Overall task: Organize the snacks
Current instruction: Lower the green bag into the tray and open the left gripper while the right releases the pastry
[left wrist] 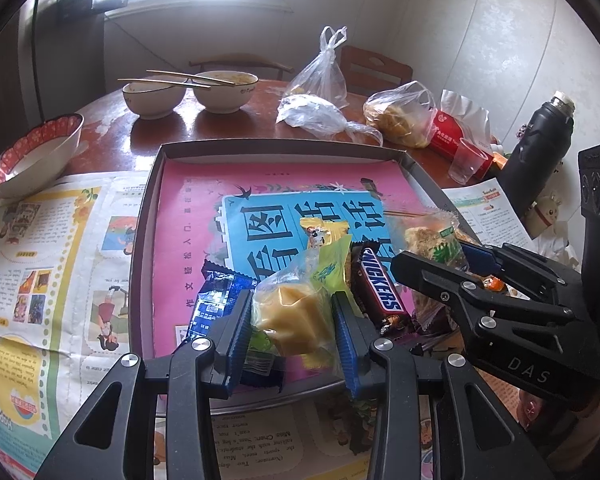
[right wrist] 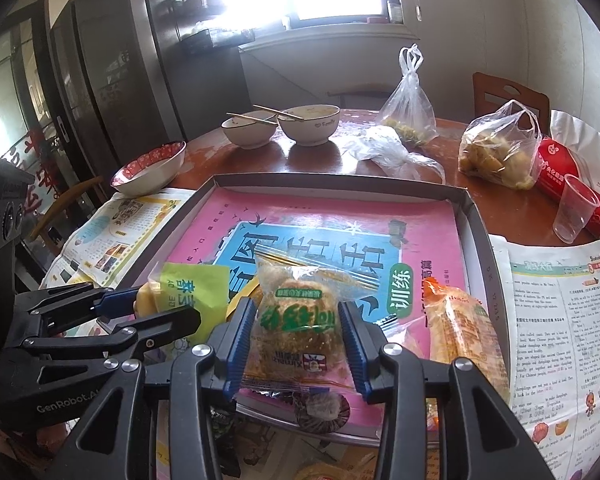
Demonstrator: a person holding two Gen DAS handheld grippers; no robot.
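Both tongs are clenched on a snack over the near edge of the grey tray (left wrist: pixel 148 216): the left tongs (left wrist: pixel 294 320) grasp a yellow cake packet (left wrist: pixel 296 312), the right tongs (right wrist: pixel 296 340) a brown crumbly pastry packet (right wrist: pixel 296 316) just right of it, each packet's long axis running away from its tongs

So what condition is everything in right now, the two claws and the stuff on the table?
Left gripper: shut on the yellow cake packet.
Right gripper: shut on the brown pastry packet.
Snickers bar: wrapped, lying in the tray.
Tray: lined with a pink book, snacks at its near end.
Two white bowls: used, chopsticks laid across.
Plastic cup: upright, looks empty.
Black flask: upright, capped.
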